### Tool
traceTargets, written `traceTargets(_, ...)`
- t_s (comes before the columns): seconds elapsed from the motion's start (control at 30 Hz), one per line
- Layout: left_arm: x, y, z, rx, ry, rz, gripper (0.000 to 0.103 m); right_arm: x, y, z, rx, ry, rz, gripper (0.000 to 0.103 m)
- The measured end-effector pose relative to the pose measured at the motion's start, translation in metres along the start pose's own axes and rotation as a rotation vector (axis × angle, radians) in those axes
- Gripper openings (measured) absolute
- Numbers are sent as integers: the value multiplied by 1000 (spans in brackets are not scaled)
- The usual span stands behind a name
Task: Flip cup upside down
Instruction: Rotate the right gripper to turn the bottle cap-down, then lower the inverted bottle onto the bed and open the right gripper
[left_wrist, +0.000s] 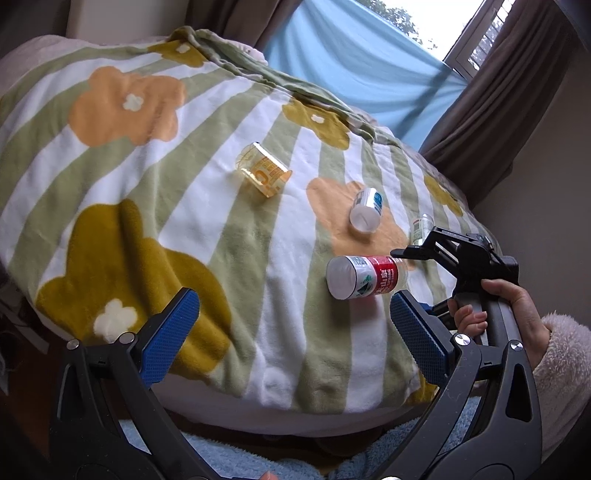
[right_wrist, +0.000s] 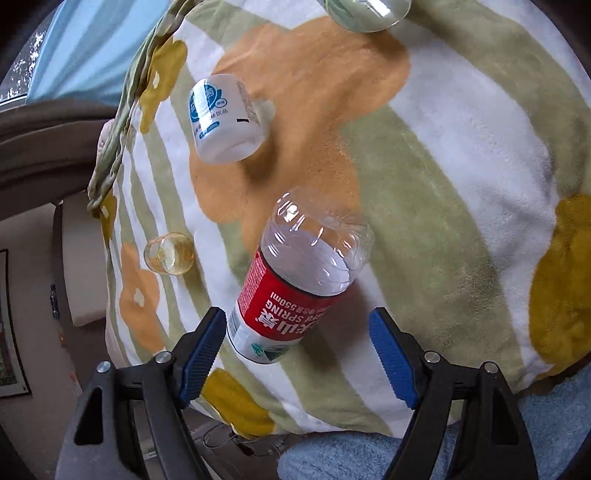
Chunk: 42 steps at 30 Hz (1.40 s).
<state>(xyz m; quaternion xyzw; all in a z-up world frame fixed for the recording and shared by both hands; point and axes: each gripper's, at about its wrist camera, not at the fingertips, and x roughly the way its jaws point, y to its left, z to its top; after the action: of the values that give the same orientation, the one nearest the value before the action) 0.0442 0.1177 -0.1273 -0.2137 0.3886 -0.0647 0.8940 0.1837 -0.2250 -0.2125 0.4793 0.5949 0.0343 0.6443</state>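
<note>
A clear yellow-tinted cup (left_wrist: 263, 174) with orange print stands on the flowered blanket (left_wrist: 147, 206), far ahead of my left gripper (left_wrist: 291, 332), which is open and empty near the blanket's front edge. The same cup shows in the right wrist view (right_wrist: 169, 254) at the left. My right gripper (right_wrist: 297, 354) is open, its blue pads (right_wrist: 389, 354) either side of the near end of a red-label water bottle (right_wrist: 295, 280), not touching it. From the left wrist view the right gripper (left_wrist: 410, 254) hovers by that bottle (left_wrist: 364, 276).
A white cup with blue label (right_wrist: 225, 118) stands on the blanket, also in the left wrist view (left_wrist: 366, 209). A small clear bottle (left_wrist: 421, 229) lies at the right. A clear glass (right_wrist: 365, 14) sits at the top edge. Light blue towel (right_wrist: 362, 458) below.
</note>
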Motion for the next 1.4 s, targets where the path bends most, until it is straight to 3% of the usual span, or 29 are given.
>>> traceTargets(0.4, 5, 21, 6, -29, 6, 13, 103, 10, -34, 20, 213, -134, 108, 73)
traceTargets(0.5, 6, 24, 6, -32, 10, 17, 103, 11, -39, 22, 226, -147, 135, 60)
traceTargets(0.73, 10, 22, 7, -12, 24, 47, 103, 10, -33, 24, 162, -155, 183, 59)
traceTargets(0.87, 13, 18, 7, 4, 31, 63, 103, -13, -12, 22, 6, -195, 230, 59)
traceTargets(0.97, 15, 12, 7, 19, 36, 71, 103, -37, 12, 17, -181, -254, 229, 59)
traceTargets(1.17, 23, -3, 6, 44, 47, 76, 103, -62, 58, -17, -673, -432, 79, 59)
traceTargets(1.4, 36, -17, 3, 77, 70, 104, 103, -30, 76, -67, -1130, -600, -104, 59)
